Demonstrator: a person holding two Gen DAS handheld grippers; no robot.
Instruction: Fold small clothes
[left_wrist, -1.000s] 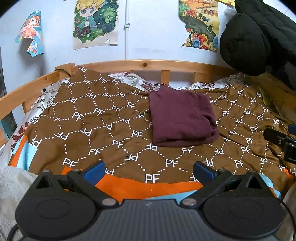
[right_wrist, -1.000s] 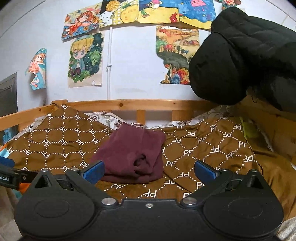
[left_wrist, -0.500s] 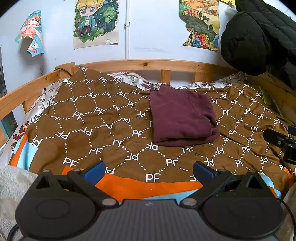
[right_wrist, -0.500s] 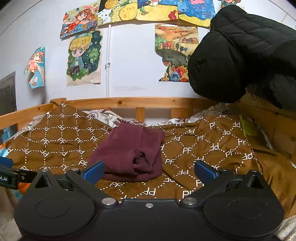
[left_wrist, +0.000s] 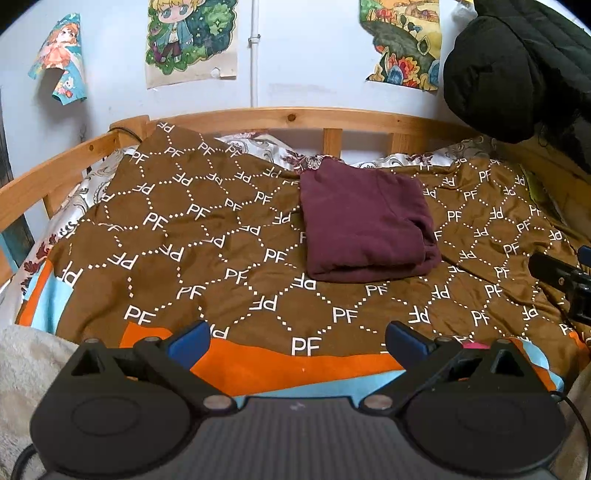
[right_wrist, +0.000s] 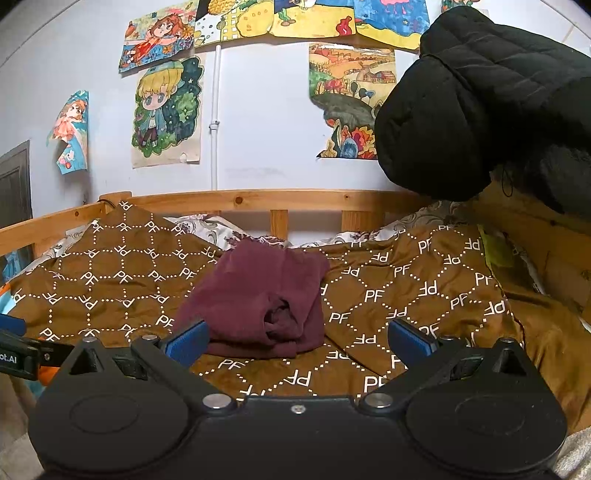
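Brown bedspread, folded maroon garment mid-bed, both grippers spread, empty.

The light in both of my wrist views is soft and even, with a cool bluish cast on the white wall; I cannot tell where it comes from. Shadows are faint: a thin dark line under the near edge of the folded maroon garment, and shallow shading in the creases of the brown blanket. The satin blanket shows a mild sheen to the right of the garment, without harsh glare. The black jacket reads as a nearly detailless dark mass. Fisheye distortion bows the wooden bed rail into an arc, and the corners vignette to black. Focus looks reasonably sharp throughout.
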